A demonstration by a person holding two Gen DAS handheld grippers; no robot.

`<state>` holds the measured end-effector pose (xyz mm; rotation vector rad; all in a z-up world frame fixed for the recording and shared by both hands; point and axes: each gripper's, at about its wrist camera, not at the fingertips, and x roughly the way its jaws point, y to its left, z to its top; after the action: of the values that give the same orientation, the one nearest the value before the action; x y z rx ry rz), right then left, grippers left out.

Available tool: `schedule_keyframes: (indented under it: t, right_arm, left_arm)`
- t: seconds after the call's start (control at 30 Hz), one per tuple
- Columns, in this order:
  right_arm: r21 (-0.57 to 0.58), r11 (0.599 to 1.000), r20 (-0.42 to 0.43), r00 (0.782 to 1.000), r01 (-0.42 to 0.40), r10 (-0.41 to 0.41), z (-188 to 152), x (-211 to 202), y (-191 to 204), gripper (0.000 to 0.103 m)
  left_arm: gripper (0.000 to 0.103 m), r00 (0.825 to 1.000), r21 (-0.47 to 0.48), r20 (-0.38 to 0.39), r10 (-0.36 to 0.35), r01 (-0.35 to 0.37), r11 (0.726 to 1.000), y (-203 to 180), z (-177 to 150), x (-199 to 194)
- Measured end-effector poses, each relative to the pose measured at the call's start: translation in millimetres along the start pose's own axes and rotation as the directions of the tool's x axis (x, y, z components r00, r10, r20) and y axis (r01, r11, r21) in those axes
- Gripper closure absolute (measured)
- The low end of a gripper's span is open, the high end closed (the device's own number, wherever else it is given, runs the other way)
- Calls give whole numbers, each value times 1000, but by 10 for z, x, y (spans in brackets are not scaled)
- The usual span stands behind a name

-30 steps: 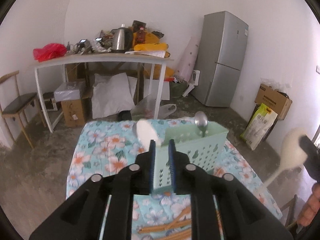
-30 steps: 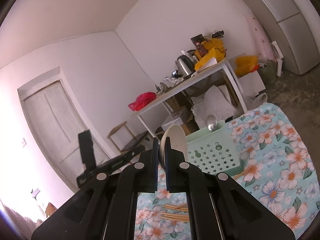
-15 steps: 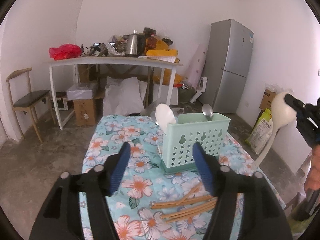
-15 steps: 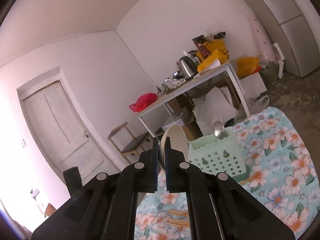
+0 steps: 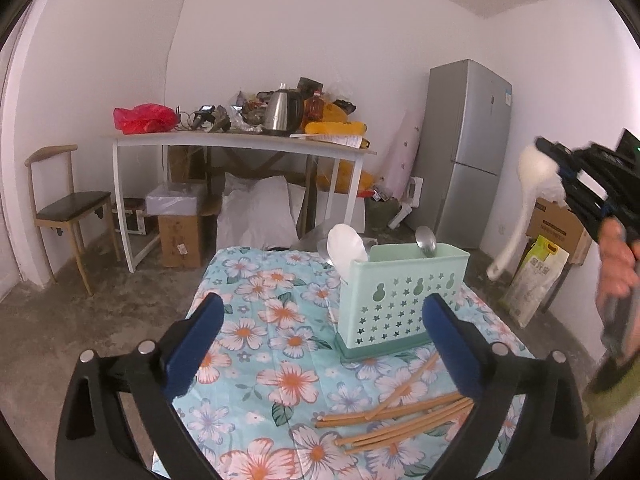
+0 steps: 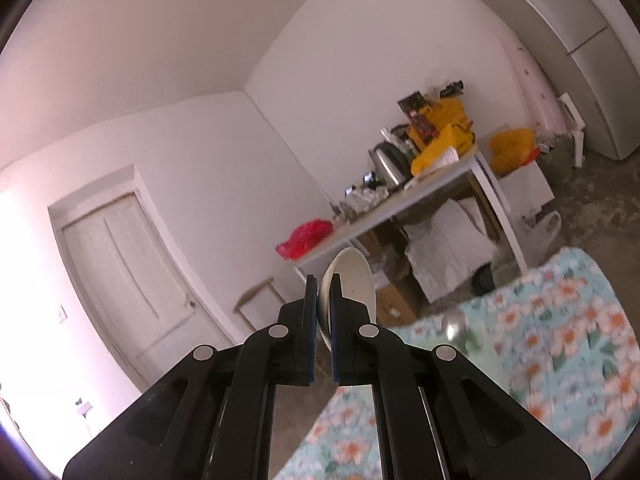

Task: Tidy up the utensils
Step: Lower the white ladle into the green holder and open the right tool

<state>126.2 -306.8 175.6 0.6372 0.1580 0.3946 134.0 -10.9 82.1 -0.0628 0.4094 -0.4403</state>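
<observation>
Wooden chopsticks (image 5: 404,416) appear only from left tool (image 5: 320,344), jaws opening.

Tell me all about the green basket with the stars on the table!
The green basket is a tall, pale mint box that looks like plastic, with star and gourd-shaped holes cut in its front and a darker green base. It stands upright on the flowery tablecloth. A white spoon and a metal spoon poke out of its top. Wooden chopsticks lie in front of it.
</observation>
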Motion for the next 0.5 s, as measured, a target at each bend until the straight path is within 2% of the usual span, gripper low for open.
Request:
schedule_keyframes:
  t: [0.2, 0.5]
  right_arm:
    - [-6, 1000, 33, 999, -1, 1, 217, 320, -187, 99]
    - [46, 999, -6, 1000, 23, -23, 96, 729, -603, 99]
  left_arm:
    - [6, 1000, -15, -24, -17, 16, 1000, 19, -50, 69]
    - [6, 999, -29, -33, -3, 2, 1000, 107, -71, 151]
